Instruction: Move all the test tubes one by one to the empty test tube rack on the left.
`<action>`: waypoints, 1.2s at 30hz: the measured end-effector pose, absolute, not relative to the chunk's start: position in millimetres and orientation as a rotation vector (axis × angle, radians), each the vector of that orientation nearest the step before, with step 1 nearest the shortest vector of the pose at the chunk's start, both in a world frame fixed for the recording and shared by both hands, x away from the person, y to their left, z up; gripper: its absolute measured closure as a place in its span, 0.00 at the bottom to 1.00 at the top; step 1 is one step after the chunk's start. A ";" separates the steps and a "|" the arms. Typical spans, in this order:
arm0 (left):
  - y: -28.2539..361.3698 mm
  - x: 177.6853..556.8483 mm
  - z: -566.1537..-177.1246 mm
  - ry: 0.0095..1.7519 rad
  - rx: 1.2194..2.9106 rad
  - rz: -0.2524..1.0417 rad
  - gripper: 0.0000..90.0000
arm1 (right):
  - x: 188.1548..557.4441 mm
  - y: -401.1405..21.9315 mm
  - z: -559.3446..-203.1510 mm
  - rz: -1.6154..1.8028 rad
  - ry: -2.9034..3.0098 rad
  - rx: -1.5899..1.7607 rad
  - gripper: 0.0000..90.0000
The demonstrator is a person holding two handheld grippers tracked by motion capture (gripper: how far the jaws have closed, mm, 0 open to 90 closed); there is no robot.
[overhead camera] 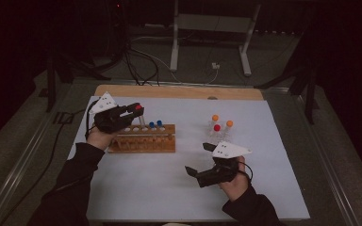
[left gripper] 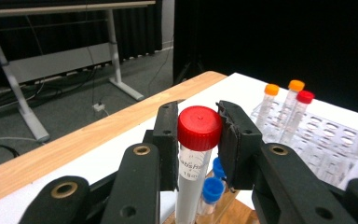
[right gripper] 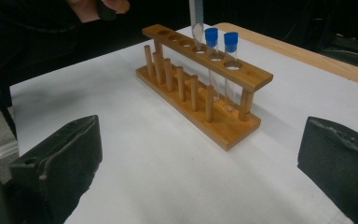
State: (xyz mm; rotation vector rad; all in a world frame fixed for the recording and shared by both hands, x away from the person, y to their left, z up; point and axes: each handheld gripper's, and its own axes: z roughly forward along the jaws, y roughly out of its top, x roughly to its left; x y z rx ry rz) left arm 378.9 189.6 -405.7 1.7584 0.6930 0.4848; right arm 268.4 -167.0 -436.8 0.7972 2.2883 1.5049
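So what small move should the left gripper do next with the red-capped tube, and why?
Probably lower it straight down: the left gripper is shut on the red-capped tube, whose tip hangs at a hole of the wooden rack, beside the blue-capped tubes.

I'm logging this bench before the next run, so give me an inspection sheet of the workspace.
Surface: white table top, wooden strip at far edge.
Job's things: red-capped tube over the wooden rack, tip at a hole; two blue-capped tubes seated.
Clutter: clear rack with two orange-capped tubes and one red-capped tube.
Grippers: left tongs shut on the red-capped tube; right tongs open, nothing between them.
Cables: several on the floor beyond.
Surroundings: dark room, metal stand.
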 end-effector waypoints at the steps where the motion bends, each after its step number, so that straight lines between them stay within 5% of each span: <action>1: 189.0 379.8 -408.6 0.699 1.760 0.478 0.79 | 268.3 -167.2 -437.0 1.504 2.286 0.795 0.00; 36: 182.7 381.1 -452.5 0.734 1.897 0.425 0.78 | 270.4 -174.1 -437.4 1.529 2.256 0.688 0.00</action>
